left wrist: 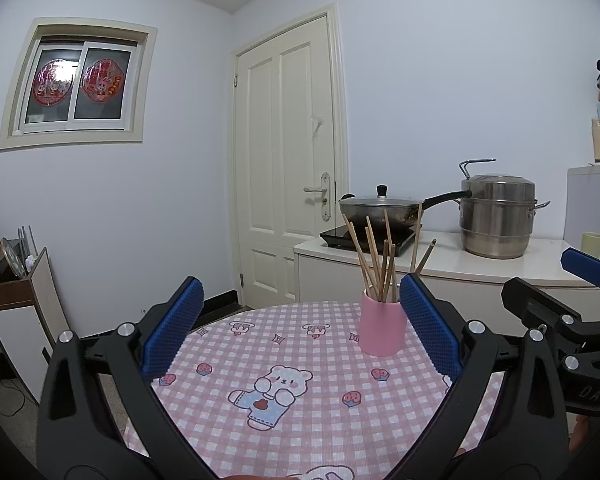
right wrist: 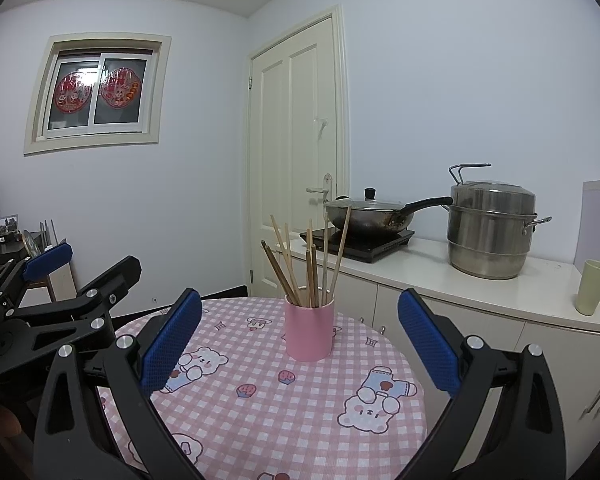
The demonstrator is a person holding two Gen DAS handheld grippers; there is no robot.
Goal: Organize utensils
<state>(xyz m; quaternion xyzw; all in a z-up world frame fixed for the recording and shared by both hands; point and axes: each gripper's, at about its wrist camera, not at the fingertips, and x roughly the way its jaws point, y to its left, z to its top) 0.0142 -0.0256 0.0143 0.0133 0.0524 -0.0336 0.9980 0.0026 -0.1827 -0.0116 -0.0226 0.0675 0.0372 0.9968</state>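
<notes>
Left wrist view: the left gripper [left wrist: 300, 312] hangs over the near edge of the round surface [left wrist: 284, 420], which wears a pink checked cloth with bears and strawberries. Its blue-padded fingers [left wrist: 172, 332] are spread wide and hold nothing. The pink cup [left wrist: 381, 330] stands upright on the far right part of the cloth, just beside the right-hand finger pad in this view (whether they touch cannot be told). A bundle of wooden chopsticks [left wrist: 376, 260] stands in the cup, fanned out and leaning. The right gripper [left wrist: 580, 300] shows at the right edge, only partly in frame. Behind, on a white counter [left wrist: 440, 264], sit a lidded wok [left wrist: 380, 212] on a black cooktop and a steel steamer pot [left wrist: 496, 216].

Right wrist view: the right gripper [right wrist: 300, 316] also hangs above the cloth, fingers [right wrist: 428, 344] wide apart and empty. The cup [right wrist: 309, 328] stands between the two pads, farther off, well apart from both, chopsticks [right wrist: 304, 264] still inside it. The left gripper [right wrist: 80, 280] appears at the left, off the surface's edge. A pale green tumbler [right wrist: 593, 288] stands on the counter at the right.
</notes>
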